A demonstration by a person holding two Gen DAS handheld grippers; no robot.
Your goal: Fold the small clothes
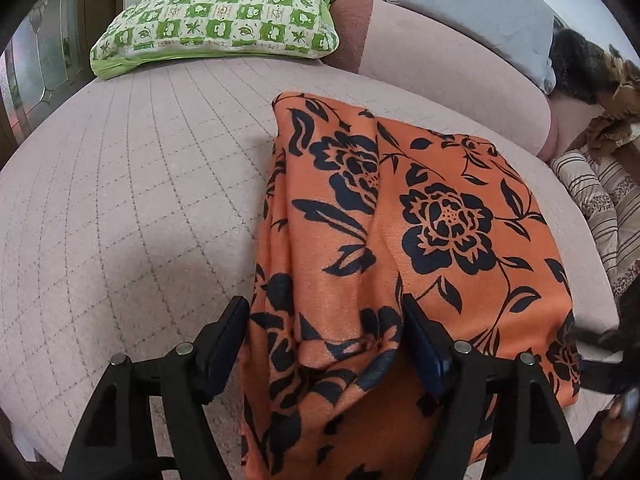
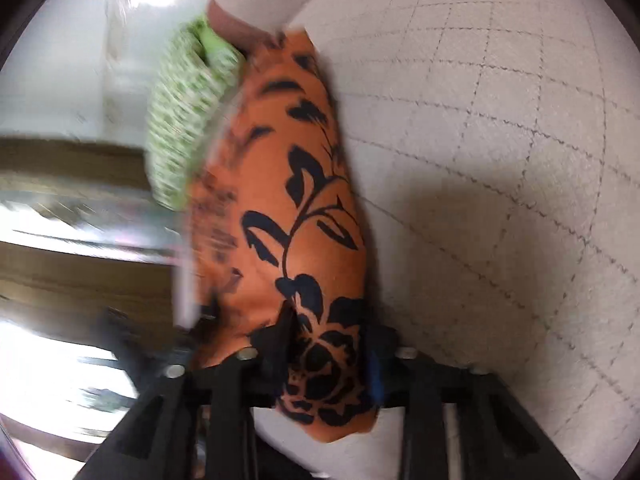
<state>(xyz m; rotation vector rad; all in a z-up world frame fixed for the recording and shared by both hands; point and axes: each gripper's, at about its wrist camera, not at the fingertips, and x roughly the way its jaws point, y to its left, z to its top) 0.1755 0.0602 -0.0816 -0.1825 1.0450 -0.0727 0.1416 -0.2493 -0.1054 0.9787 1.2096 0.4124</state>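
Orange cloth (image 1: 420,216) with black flowers is draped over the quilted pink bed (image 1: 120,200), bunched between the jaws of the left gripper (image 1: 326,344) and pinched by the right gripper (image 2: 328,344). If either soft, slippery edge were let slip, the fold would likely skew. A checked green pillow (image 1: 216,16) lies beyond.

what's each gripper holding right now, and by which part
Both hold the orange cloth. The left gripper has a bunched fold at its near edge; the right gripper pinches a near corner.
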